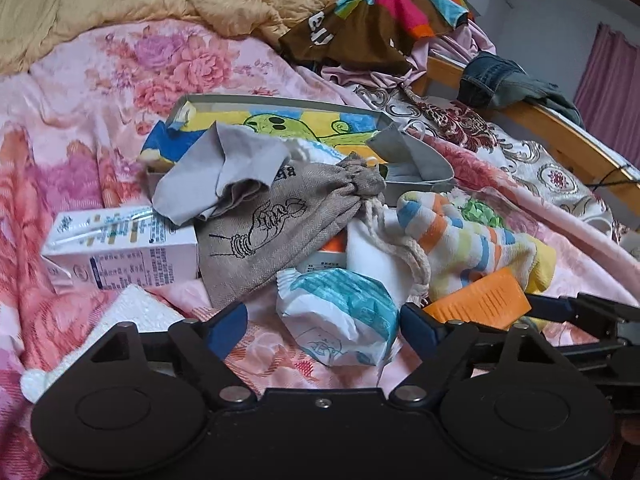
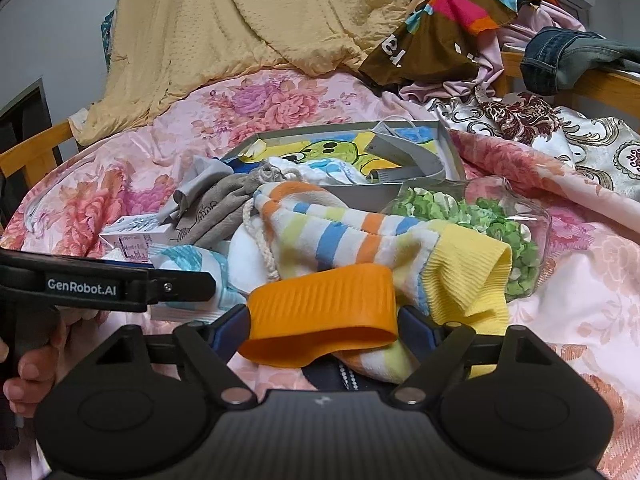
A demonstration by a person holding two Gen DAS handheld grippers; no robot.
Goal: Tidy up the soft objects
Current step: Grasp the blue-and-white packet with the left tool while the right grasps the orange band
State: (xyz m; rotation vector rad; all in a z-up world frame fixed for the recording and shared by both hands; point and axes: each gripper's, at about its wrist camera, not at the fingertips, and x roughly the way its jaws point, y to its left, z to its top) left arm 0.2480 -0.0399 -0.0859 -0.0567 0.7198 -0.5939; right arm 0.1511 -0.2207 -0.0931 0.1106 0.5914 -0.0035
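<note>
Soft things lie heaped on the floral bedspread [image 1: 100, 92] just in front of the shallow grey box [image 1: 280, 101], my landmark: a linen drawstring pouch [image 1: 276, 236], a grey cloth [image 1: 208, 176] draped over the pouch toward the box, and a striped sock [image 2: 340, 232] to the right of the pouch.

My left gripper [image 1: 322, 322] has its fingers apart, straddling a white-and-teal wrapped packet [image 1: 340, 312] on the near side of the heap from the box; the left pad stands clear of it, and whether the right pad touches I cannot tell. My right gripper [image 2: 322, 322] brackets an orange ribbed band [image 2: 324, 304] lying on the sock; the pads sit at its ends, but I cannot tell if they press.

I judge this the picking step, both hands settling on a first item. Next calls for closing firmly, then lifting clear without dragging the sock along.

Only the right view shows the clear bag of green pieces [image 2: 480, 216] right of the box's near corner, and my hand [image 2: 24, 376] on the left tool. Only the left view shows the whole milk carton [image 1: 120, 248] left of the pouch.
</note>
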